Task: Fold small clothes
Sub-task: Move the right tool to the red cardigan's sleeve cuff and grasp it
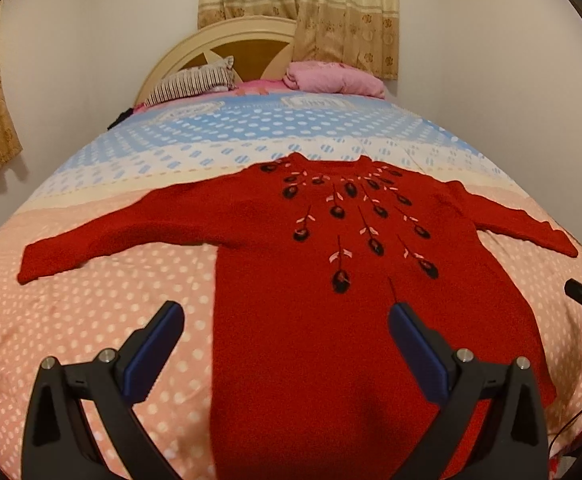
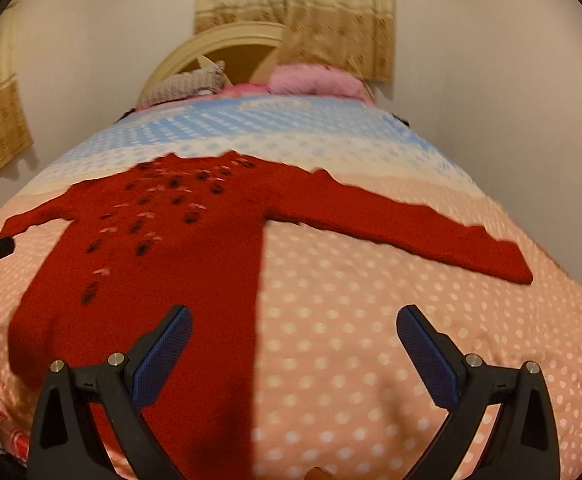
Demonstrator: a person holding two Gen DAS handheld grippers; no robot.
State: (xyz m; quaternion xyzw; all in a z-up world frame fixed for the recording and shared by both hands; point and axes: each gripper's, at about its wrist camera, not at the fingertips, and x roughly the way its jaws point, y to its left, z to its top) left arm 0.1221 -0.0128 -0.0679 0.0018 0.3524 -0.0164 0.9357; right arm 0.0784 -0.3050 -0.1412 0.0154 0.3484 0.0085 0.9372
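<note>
A red knitted sweater (image 1: 311, 320) lies flat, front up, on the bed, with both sleeves spread out to the sides and its neckline toward 12 o'clock, pointing at the headboard (image 1: 219, 36). Dark flower motifs with pale pink leaves fan down from the collar across the chest. In the left wrist view the body fills the centre, one sleeve reaching toward 9 o'clock and the other toward 3 o'clock; in the right wrist view, which is blurred, the sweater (image 2: 171, 260) sits toward 10 o'clock, its long sleeve stretching to 3 o'clock.

The left gripper (image 1: 285, 320) hangs above the hem end at 6 o'clock, jaws spread wide, holding nothing. The right gripper (image 2: 294, 326) is likewise wide apart and empty, over the sweater's side edge and the bedspread (image 2: 371, 340).

That bedspread is pink with white dots, turning blue toward 12 o'clock. A striped pillow (image 1: 195, 82) and a pink bundle (image 1: 335, 78) rest by the headboard, with patterned curtains (image 1: 343, 12) behind.
</note>
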